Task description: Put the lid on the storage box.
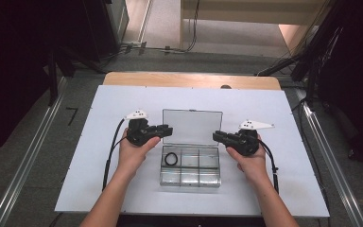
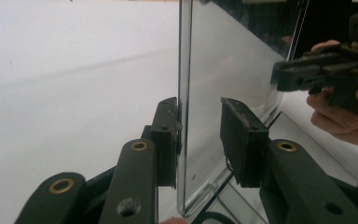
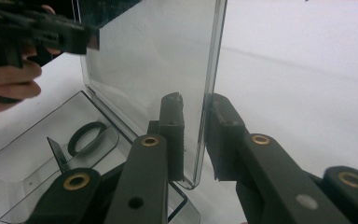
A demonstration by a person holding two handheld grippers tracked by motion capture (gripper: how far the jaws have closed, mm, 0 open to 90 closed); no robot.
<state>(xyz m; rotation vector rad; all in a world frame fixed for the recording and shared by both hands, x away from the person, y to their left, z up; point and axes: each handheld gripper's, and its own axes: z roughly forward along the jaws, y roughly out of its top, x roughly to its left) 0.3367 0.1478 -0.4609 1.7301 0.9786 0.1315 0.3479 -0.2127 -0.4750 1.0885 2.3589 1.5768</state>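
Clear box (image 1: 190, 175) open, black ring (image 1: 172, 159) in rear-left compartment; upright lid (image 1: 192, 126) between parted jaws of left gripper (image 1: 166, 130) and right gripper (image 1: 217, 136); neither clamped.

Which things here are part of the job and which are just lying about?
In the job:
- clear box
- its lid, standing open
- left tool, jaws either side of the lid's edge
- right tool, likewise

Lying about:
- black ring in a box compartment
- white board
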